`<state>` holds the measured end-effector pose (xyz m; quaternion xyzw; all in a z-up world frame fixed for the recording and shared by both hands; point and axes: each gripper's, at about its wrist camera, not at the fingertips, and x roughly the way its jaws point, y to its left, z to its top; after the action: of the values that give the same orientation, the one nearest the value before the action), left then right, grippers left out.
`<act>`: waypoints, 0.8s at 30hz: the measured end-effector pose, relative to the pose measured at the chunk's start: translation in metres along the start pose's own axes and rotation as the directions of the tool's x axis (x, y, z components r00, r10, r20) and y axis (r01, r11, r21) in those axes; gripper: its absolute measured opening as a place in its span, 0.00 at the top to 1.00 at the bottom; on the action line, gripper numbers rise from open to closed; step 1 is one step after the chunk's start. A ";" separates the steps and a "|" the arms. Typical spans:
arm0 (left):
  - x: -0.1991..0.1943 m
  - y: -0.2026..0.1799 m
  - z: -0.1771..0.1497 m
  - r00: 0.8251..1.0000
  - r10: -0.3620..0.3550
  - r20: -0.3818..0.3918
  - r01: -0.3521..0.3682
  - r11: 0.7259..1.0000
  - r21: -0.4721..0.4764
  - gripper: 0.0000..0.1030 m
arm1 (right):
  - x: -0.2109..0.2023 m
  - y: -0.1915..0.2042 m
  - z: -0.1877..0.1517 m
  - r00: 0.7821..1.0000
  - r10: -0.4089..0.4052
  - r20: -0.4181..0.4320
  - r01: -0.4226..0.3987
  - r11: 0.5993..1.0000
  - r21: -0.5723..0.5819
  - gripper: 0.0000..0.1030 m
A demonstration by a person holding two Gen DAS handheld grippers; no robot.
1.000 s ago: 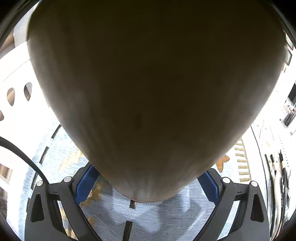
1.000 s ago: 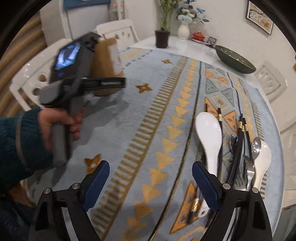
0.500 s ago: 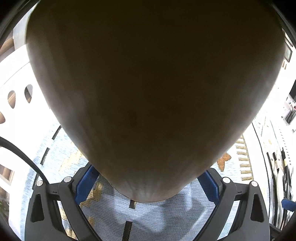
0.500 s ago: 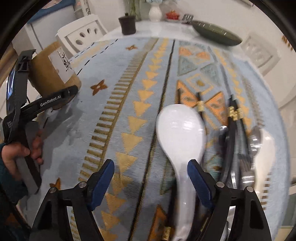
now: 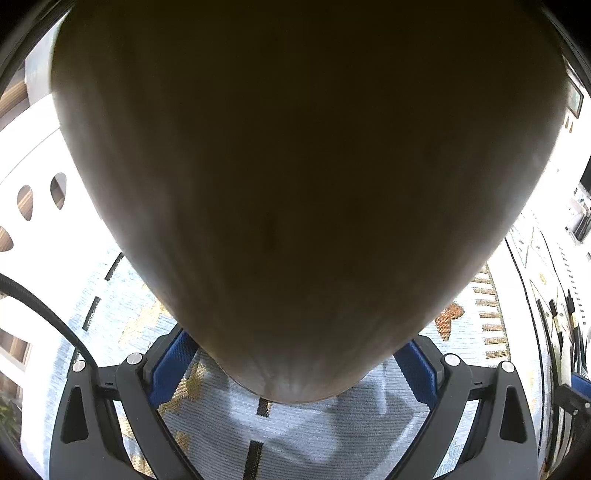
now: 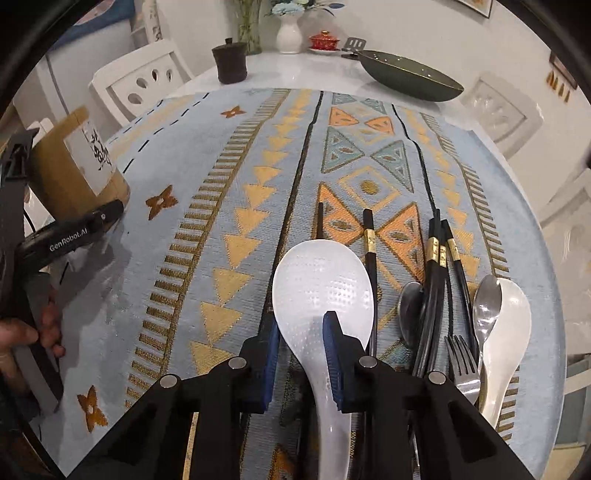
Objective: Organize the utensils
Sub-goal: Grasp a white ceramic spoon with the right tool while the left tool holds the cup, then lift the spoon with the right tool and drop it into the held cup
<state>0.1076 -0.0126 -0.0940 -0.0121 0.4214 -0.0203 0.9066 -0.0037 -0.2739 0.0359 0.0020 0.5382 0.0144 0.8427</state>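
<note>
A: Right, count of utensils, right wrist view?

B: One white rice paddle, five black chopsticks, two metal spoons, one metal fork, one white soup spoon. All lie on the tablecloth, handles toward the camera.

A: Textures?

B: The paddle is glossy, with an oval bowl covered in small raised dimples. The chopsticks are slim and glossy; four show a gold band, and the leftmost shows none. Three of them lie bunched between the two metal spoons. The soup spoon is smooth and rounded, with one metal spoon lying partly over its left edge. The cloth is a woven pale blue with gold triangles, comb-like stripes and orange stars.

A: Right gripper?

B: Its jaws are closing, with the paddle's neck between the ribbed blue pads. The right pad overlaps the neck. A sliver of cloth shows beside the left pad, so no firm grip noted.

A: Left gripper?

B: Both blue pads sit against the sides of one cylindrical utensil holder. It is tan and wood-toned, and fills most of the left wrist view. From the right wrist view the holder carries a white label with black characters and stands at the cloth's left edge, well apart from the utensils. A hand grasps the gripper's handle.

A: Background?

B: One dark speckled bowl, one dark lidded cup, one white vase.
</note>
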 end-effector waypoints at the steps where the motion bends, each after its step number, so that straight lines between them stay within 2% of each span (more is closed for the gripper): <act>1: 0.001 0.000 -0.001 1.000 -0.001 0.000 0.001 1.000 0.000 0.06 | -0.002 0.000 0.000 1.000 0.004 0.007 -0.004 1.000 0.003 0.82; 4: 0.001 0.000 -0.001 1.000 0.000 0.000 0.000 1.000 0.000 0.06 | -0.013 0.000 -0.002 0.998 0.040 0.045 -0.041 0.999 0.032 0.92; 10: 0.000 0.000 -0.001 1.000 0.000 0.000 0.000 1.000 0.000 0.06 | -0.025 -0.007 -0.005 0.995 0.069 0.072 -0.076 0.992 0.097 0.94; 24: -0.001 -0.001 -0.001 1.000 0.000 0.000 0.000 1.000 0.000 0.06 | -0.053 -0.021 -0.003 0.988 0.027 0.155 -0.045 0.992 0.115 0.97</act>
<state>0.1059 -0.0140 -0.0940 -0.0122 0.4214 -0.0200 0.9066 -0.0284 -0.2965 0.0827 0.0624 0.4717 -0.0024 0.8795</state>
